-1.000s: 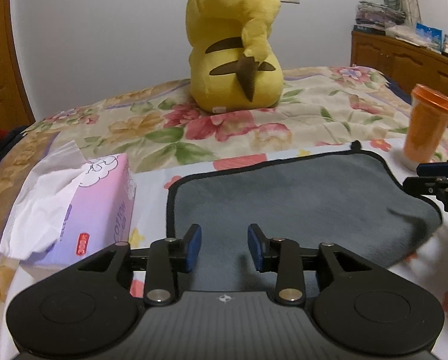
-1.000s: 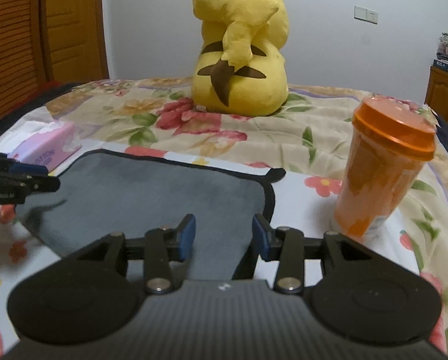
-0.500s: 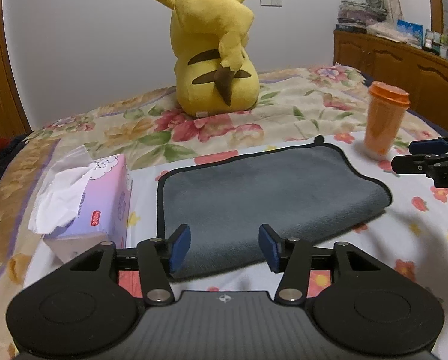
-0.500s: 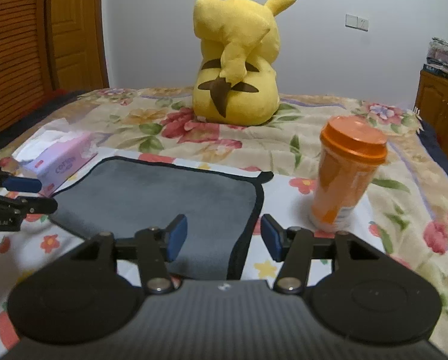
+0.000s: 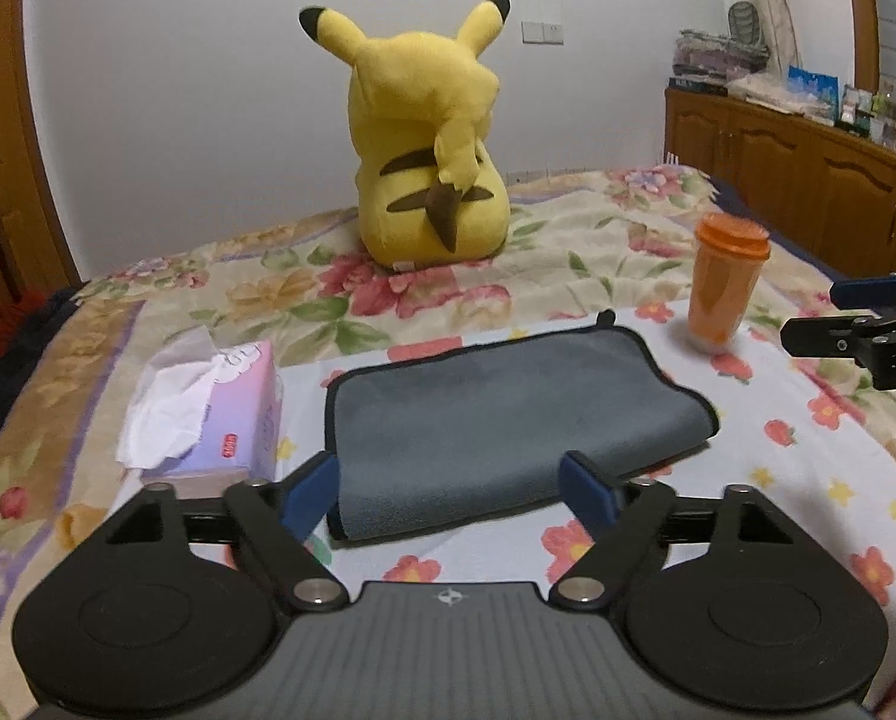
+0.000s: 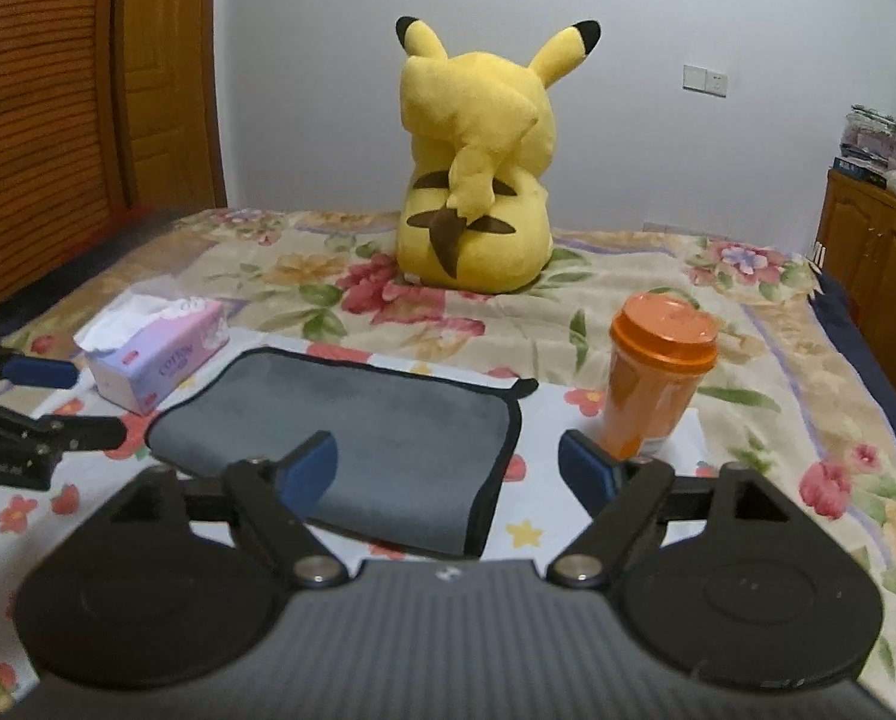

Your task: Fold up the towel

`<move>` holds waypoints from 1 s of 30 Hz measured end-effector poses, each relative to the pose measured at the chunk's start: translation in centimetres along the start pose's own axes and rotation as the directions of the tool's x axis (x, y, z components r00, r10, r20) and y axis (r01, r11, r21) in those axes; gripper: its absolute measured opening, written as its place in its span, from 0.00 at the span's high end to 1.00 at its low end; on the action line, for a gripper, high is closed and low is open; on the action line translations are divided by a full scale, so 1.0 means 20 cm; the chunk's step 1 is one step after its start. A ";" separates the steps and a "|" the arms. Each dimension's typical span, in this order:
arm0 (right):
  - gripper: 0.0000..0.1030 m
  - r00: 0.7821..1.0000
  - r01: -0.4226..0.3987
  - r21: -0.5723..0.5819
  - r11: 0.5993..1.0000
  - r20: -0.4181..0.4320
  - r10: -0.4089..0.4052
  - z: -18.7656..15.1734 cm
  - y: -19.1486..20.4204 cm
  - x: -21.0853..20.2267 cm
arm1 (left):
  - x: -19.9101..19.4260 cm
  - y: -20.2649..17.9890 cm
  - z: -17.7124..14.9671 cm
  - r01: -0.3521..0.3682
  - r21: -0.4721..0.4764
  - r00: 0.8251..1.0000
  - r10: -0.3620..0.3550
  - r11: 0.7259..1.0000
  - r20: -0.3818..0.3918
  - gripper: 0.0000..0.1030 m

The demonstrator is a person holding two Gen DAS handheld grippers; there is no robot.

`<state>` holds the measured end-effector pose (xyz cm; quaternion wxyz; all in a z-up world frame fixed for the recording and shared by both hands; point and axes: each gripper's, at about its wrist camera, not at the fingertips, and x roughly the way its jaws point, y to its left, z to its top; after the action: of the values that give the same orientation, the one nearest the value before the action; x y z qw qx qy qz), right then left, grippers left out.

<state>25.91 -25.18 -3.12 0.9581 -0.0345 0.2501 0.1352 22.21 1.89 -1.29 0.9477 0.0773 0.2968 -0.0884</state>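
Note:
A grey towel [image 5: 502,414] with a black hem lies folded flat on the floral bedspread; it also shows in the right wrist view [image 6: 376,438]. My left gripper [image 5: 448,495] is open and empty, raised above and behind the towel's near edge. My right gripper [image 6: 448,471] is open and empty, raised near the towel's right end. The right gripper also appears at the right edge of the left wrist view [image 5: 856,324], and the left gripper at the left edge of the right wrist view [image 6: 40,408]. Neither touches the towel.
An orange lidded cup [image 5: 727,282] stands right of the towel. A purple tissue box [image 5: 214,414] lies left of it. A yellow Pikachu plush [image 5: 430,150] sits behind on the bed [image 5: 568,252]. Wooden cabinets [image 5: 808,180] line the right wall.
Both grippers have pulled back and up away from the towel, and their jaws have opened wider. The towel stays flat on the bed.

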 end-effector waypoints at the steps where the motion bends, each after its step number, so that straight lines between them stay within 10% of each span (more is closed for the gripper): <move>1: 0.21 1.000 0.002 0.004 1.000 0.000 -0.002 0.01 -0.01 -0.02 | -0.03 0.00 0.01 -0.002 0.002 1.000 0.002 1.000 0.001 0.14; 30: 0.00 0.997 0.045 0.040 0.998 0.066 -0.048 0.03 -0.01 -0.59 | -0.76 -0.18 0.11 -0.072 -0.042 0.992 0.076 0.997 0.104 0.00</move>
<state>16.34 -28.21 3.27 0.9694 -0.0174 0.2194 0.1091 10.32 -0.15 8.99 0.9660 0.0655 0.2448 -0.0516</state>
